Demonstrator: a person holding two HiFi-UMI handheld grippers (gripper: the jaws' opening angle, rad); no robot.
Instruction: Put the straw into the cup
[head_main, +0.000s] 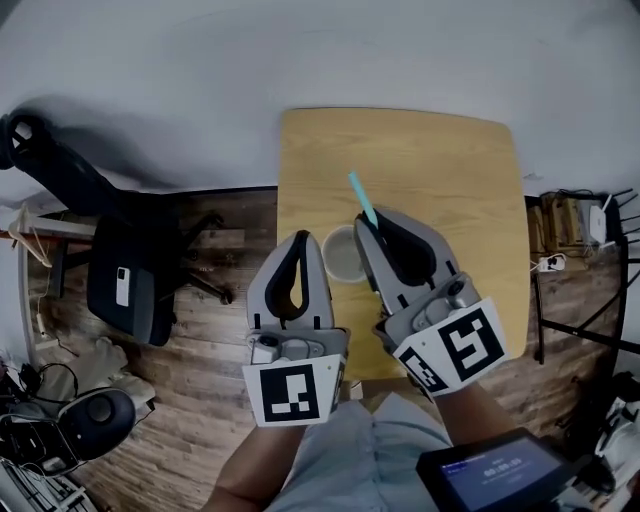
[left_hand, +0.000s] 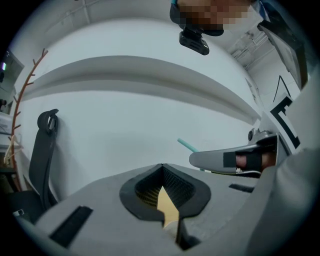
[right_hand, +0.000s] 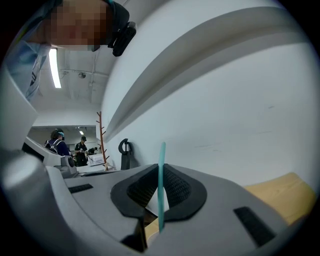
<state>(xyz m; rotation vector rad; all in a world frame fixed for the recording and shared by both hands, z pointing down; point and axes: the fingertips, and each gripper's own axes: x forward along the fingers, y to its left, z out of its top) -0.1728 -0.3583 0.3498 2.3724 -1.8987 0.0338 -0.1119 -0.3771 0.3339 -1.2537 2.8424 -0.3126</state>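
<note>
black office chair (head_main: 125, 285) sitting on the wood floor (head_main: 200, 400), just left of a light wooden table (head_main: 440, 170)

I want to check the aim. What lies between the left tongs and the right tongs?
The cup, as the head view shows; the right tongs hold the straw near its rim.

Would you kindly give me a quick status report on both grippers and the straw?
Left gripper shut, empty. Right gripper shut on straw, at the cup's rim. Straw's lower end hidden. Nothing blocks the cup.
</note>
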